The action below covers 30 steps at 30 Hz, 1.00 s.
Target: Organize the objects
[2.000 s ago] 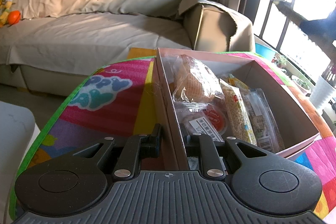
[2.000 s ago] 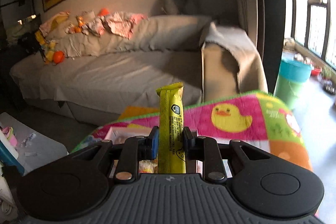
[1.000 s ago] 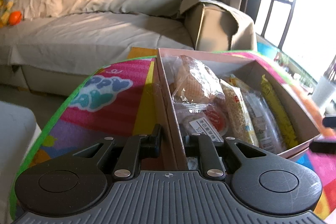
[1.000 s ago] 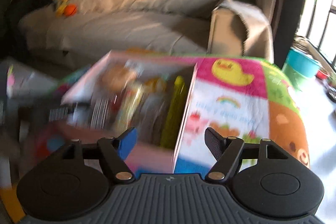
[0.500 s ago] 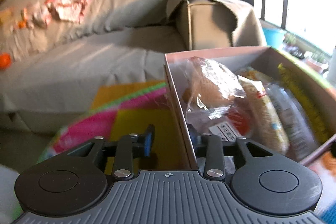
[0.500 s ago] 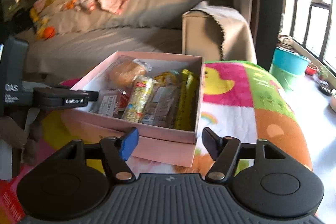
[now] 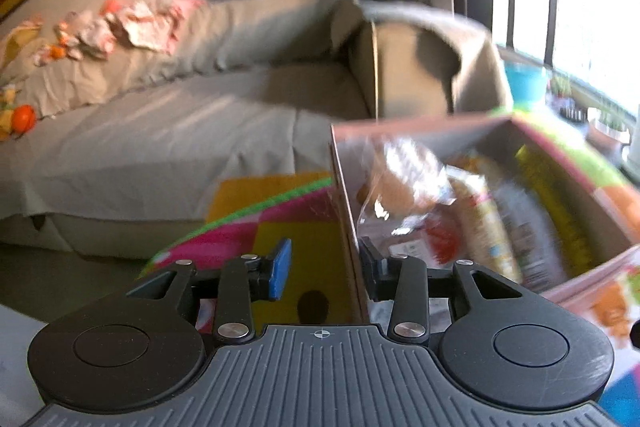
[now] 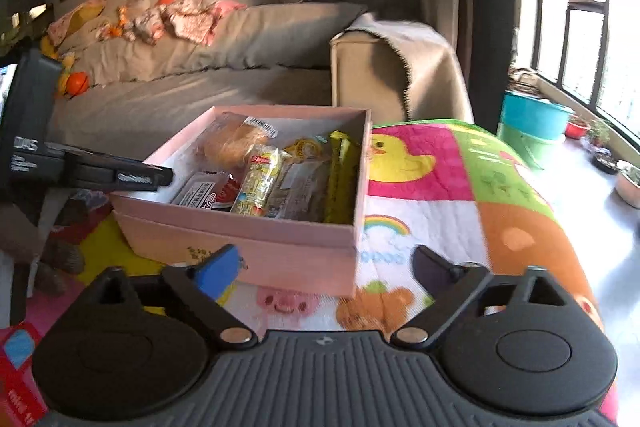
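Left claw, left wrist view: left gripper (image 7: pixel 324 273) has its jaws part-way apart and opening; the near wall of the pink box (image 7: pixel 347 227) stands in the gap, and neither pad looks pressed on it.
Box contents, left wrist view: blurred, but a wrapped bun (image 7: pixel 404 179), other packets and a yellow snack bar (image 7: pixel 548 195) lie inside.
Right claw, right wrist view: right gripper (image 8: pixel 324 263) has its jaws opening to full spread, with nothing between them; it hangs just in front of the box's near side.
Left claw, right wrist view: its fingers reach to the box's left wall, at the rim.
Task thing, right wrist view: box sits on the colourful play mat (image 8: pixel 460 187), snack bar against its right wall.
Progress: snacks look packed; a red packet (image 8: pixel 20 379) at bottom left remains outside, so I judge sorting nearly done.
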### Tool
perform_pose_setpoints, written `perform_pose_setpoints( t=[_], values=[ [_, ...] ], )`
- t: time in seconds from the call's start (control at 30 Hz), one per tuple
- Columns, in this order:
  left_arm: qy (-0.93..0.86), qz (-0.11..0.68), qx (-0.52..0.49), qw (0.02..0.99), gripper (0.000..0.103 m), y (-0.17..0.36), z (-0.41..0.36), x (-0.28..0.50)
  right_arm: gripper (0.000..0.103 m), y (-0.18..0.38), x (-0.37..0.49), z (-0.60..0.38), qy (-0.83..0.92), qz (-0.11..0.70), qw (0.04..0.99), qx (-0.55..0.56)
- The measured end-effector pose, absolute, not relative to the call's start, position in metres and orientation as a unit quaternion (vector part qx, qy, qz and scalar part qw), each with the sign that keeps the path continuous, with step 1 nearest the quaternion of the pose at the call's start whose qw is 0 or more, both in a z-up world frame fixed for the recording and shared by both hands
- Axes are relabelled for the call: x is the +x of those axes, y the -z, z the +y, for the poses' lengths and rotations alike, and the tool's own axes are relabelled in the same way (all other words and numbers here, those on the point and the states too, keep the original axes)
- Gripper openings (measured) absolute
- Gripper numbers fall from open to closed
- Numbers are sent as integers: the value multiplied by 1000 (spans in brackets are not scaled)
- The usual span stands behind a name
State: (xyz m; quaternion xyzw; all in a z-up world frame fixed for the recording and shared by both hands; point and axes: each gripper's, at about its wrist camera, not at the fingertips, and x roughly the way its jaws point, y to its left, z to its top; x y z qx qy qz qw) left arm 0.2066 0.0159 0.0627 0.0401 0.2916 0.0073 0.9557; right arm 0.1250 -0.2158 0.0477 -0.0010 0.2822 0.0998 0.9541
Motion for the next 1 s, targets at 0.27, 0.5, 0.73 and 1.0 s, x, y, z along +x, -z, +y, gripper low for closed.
perform_pose_setpoints(
  t=[0.27,0.5,0.73,1.0],
  values=[
    [15,244,-23,969,39,-60,8,46,103,-29,43,-226,-89,319,943,11],
    [29,280,-15,960,39,-9,-12,-2,103,2,22,-211,-73,342,937,-17],
    [25,299,-8,954,41,-2,-21,-4,103,7,17,-210,-68,335,940,-18],
    [20,301,-4,954,42,-2,-24,-5,103,9,19,-207,-57,324,944,-16]
  ],
)
